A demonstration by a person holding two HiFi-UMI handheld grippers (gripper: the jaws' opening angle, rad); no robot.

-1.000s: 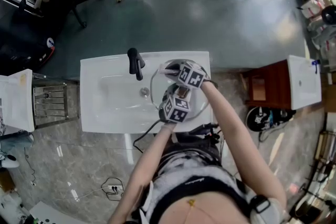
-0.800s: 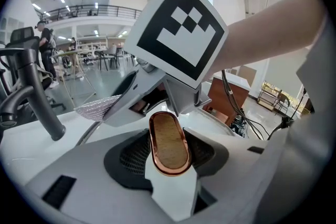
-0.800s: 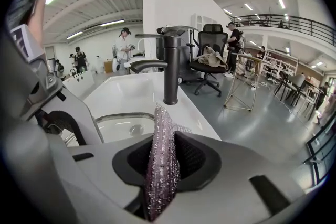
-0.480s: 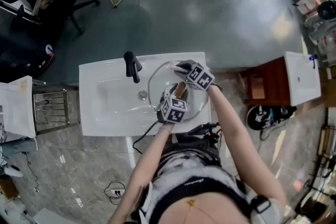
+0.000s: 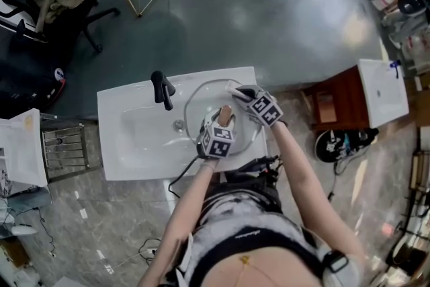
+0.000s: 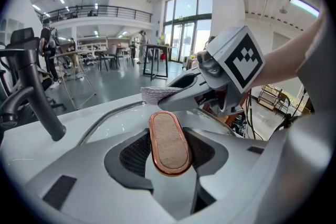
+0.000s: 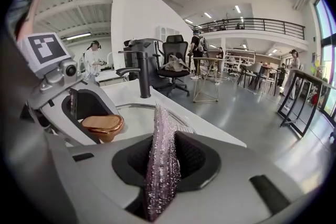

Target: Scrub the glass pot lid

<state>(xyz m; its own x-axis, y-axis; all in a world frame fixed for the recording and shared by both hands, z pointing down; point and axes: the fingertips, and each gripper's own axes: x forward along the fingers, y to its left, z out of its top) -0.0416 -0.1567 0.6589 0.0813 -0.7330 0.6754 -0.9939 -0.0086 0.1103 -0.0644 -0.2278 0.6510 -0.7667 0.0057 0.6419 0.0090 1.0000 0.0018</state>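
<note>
The glass pot lid (image 5: 196,96) is held tilted over the right part of the white sink (image 5: 134,141). My left gripper (image 5: 224,120) is shut on its oval copper-rimmed handle (image 6: 169,142), which fills the space between the pads. My right gripper (image 5: 236,90) is shut on a glittery silver scrub cloth (image 7: 161,160) that stands on edge between its jaws. The cloth (image 6: 159,93) rests at the lid's far right rim (image 7: 137,106). From the right gripper view the handle (image 7: 102,124) and my left gripper (image 7: 79,107) sit to the left.
A black faucet (image 5: 161,89) stands at the back of the sink, left of the lid. A wooden cabinet (image 5: 329,111) and a second white basin (image 5: 383,94) are to the right. A metal rack (image 5: 64,144) stands at the left, and cables (image 5: 195,168) hang under the sink front.
My right gripper has slid to the right along the lid's far edge with the cloth and has rolled. The left gripper still grips the handle in the same place.
</note>
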